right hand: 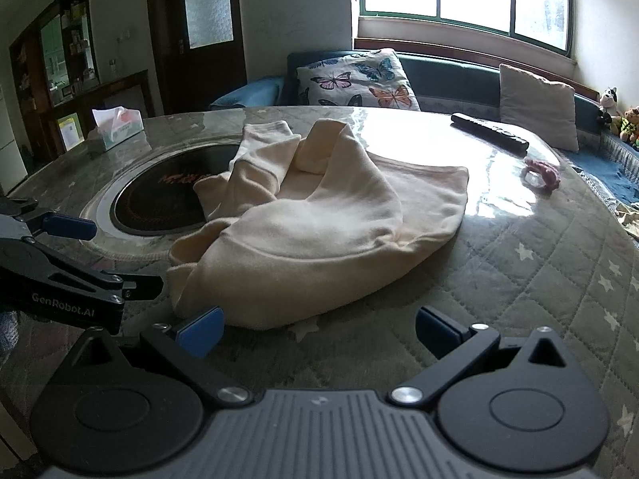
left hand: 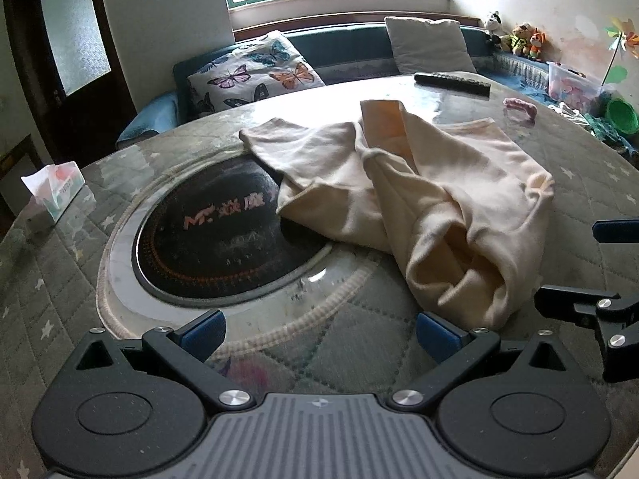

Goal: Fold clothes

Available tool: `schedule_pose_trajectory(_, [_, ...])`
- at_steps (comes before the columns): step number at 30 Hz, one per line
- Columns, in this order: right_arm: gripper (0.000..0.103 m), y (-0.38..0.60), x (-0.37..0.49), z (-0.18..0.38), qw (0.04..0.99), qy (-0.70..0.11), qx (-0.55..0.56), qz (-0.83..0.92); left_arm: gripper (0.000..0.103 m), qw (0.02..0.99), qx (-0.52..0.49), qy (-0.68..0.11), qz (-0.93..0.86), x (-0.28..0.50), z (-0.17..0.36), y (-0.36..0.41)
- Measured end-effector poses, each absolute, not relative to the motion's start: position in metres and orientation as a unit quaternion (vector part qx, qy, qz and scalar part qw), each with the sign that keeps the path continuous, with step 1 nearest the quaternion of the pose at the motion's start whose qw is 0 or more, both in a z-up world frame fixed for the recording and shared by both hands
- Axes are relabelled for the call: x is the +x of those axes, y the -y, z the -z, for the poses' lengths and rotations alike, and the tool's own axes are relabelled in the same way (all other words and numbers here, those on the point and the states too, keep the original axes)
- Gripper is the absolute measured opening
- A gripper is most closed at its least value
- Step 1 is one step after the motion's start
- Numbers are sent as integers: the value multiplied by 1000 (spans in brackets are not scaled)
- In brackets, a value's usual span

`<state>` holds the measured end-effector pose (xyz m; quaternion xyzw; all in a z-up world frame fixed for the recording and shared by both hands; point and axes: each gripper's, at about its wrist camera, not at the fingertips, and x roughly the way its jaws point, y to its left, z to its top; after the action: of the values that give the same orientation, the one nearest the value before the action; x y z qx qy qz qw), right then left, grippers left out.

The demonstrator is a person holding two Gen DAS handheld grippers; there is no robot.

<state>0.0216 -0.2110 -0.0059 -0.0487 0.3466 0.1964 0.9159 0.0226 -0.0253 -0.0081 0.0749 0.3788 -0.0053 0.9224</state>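
Observation:
A cream sweatshirt (left hand: 419, 195) lies crumpled on the round quilted table (left hand: 351, 363), partly over the black cooktop. My left gripper (left hand: 319, 329) stands open just short of the garment's near end, nothing between its blue pads. In the right wrist view the same sweatshirt (right hand: 319, 223) lies bunched, sleeves folded over its body. My right gripper (right hand: 319, 329) is open at the garment's near edge, its left pad close to the cloth. The left gripper (right hand: 72, 255) shows open at that view's left edge. The right gripper's fingers (left hand: 591, 307) appear at the left view's right edge.
A black round cooktop (left hand: 223, 235) is set in the table's middle. A tissue box (left hand: 56, 191) stands at the left, a remote control (right hand: 489, 131) and a pink hair tie (right hand: 541, 173) at the far right. A sofa with cushions (left hand: 255, 72) lies beyond.

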Motion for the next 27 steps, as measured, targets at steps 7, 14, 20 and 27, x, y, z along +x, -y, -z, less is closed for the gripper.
schedule_pose_trajectory(7, [103,214,50,-4,920,-336,-44,-200,101,935,73,-346,13,47,-12,24])
schedule_pose_trajectory(14, [91,215,110,-8,920,-339,-38,-193,80,944,49,-325,35,101,-31,20])
schedule_pose_trajectory(20, [80,209,163,-4,915,-348,-34,-200,68,938,39,-340,60,150,-27,25])
schedule_pose_trajectory(27, [65,194,210,9,905,-363,-35,-219,46,916,47,-390,87,193,-3,33])
